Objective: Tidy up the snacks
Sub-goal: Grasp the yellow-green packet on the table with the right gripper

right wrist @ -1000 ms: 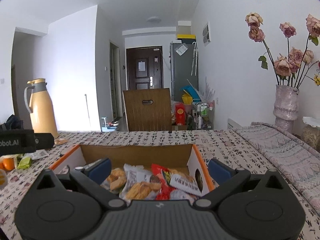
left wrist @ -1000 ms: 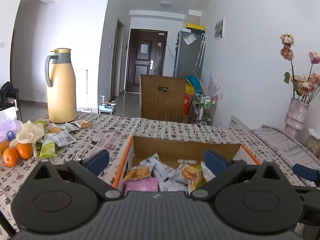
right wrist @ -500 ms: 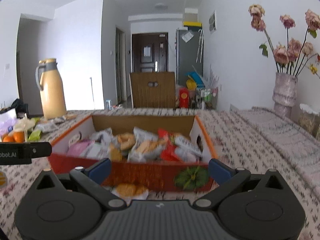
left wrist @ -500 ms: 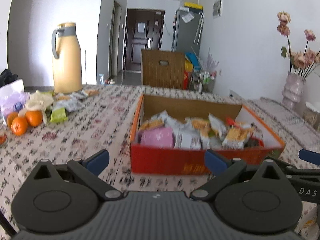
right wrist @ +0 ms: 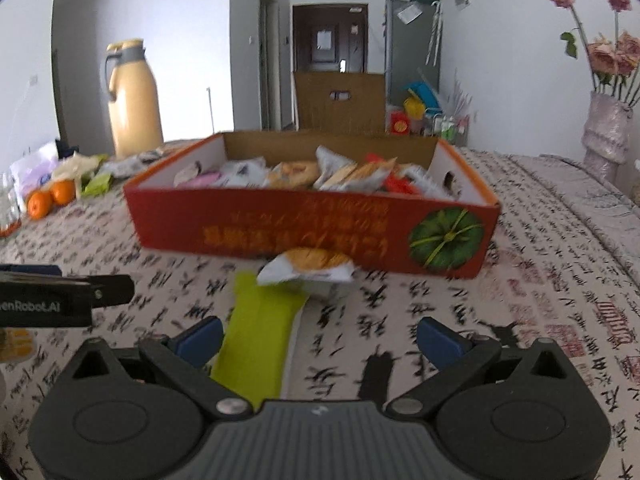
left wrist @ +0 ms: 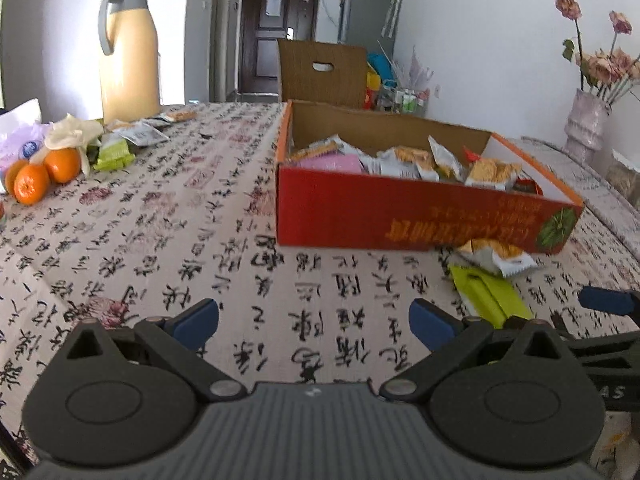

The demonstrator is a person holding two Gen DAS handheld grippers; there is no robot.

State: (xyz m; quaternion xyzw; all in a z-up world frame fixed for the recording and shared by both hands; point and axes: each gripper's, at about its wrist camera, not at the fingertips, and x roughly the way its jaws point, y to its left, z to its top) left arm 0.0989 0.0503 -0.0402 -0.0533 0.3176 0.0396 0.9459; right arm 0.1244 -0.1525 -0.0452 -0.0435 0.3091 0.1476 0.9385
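A red cardboard box [left wrist: 400,220] [right wrist: 304,232] full of snack packets stands on the patterned tablecloth. In front of it lie a white snack packet [left wrist: 496,256] [right wrist: 308,266] and a lime green packet [left wrist: 488,296] [right wrist: 260,332]. My left gripper [left wrist: 316,322] is open and empty, above bare cloth to the left of the two packets. My right gripper [right wrist: 320,334] is open and empty, just behind the green packet, whose near end lies by my left fingertip [right wrist: 200,336]. More loose packets [left wrist: 136,132] lie far left by the jug.
A tan thermos jug [left wrist: 128,52] stands at the far left. Oranges [left wrist: 44,174] and a plastic bag [left wrist: 20,136] lie at the left edge. A vase of dried roses [left wrist: 588,120] stands far right. A cardboard chair back [right wrist: 340,100] is behind the table.
Both grippers have pulled back and away from the box, towards the table's near edge. The two packets in front of the box have come into view.
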